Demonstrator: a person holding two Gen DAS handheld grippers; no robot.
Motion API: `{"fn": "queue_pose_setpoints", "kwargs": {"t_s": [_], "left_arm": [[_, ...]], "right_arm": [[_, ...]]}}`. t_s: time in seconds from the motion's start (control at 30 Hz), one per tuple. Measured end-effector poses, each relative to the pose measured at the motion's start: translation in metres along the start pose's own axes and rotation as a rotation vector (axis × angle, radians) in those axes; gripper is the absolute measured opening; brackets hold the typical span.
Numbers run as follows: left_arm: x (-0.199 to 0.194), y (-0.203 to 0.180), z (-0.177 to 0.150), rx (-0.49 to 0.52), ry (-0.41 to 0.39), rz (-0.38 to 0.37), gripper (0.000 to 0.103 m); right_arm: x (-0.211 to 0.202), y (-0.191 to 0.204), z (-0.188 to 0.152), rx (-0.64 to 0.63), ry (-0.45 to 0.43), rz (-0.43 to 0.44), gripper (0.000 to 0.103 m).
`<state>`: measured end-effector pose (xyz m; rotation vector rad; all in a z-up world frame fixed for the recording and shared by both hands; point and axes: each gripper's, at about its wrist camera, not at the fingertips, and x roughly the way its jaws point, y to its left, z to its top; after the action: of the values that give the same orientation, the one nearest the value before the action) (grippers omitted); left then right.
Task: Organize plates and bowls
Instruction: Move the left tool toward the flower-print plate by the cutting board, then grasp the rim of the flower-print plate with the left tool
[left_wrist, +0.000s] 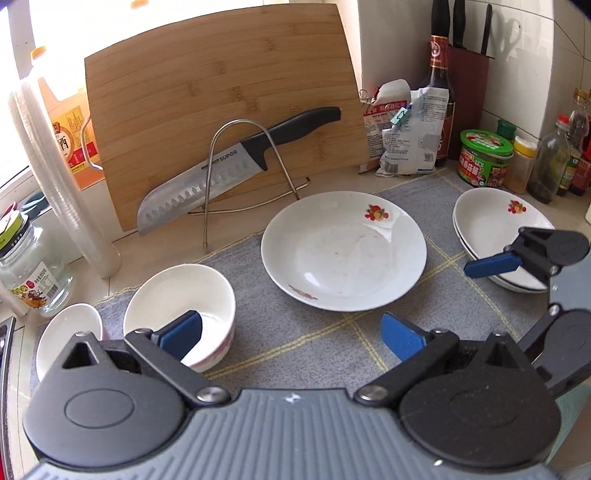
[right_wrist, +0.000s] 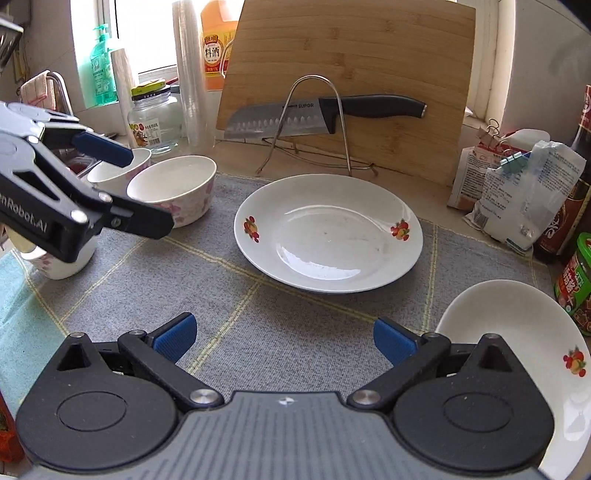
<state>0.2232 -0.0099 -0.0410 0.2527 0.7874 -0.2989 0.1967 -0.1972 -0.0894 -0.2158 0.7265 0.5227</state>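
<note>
A grey mat on the counter bears plates and bowls.

In the right wrist view the near-right plate runs off the frame's right edge and is partly covered by the right gripper. The left gripper hides part of the far-left bowls. In the left wrist view the right gripper's finger covers part of the stacked plates, whose count cannot be told.
</note>
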Motion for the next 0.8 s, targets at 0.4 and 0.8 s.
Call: {"fn": "queue_pose_setpoints", "kwargs": {"t_s": [0.4, 0.8], "left_arm": [[0.071, 0.016, 0.061, 0.012, 0.034, -0.147, 0.102], [0.145, 0.020, 0.088, 0.037, 0.149, -0.250, 0.102]], "right_arm": [[0.048, 0.004, -0.001, 0.082, 0.051, -0.115, 0.103], [0.059, -0.001, -0.004, 0.116, 0.068, -0.152, 0.103]]}}
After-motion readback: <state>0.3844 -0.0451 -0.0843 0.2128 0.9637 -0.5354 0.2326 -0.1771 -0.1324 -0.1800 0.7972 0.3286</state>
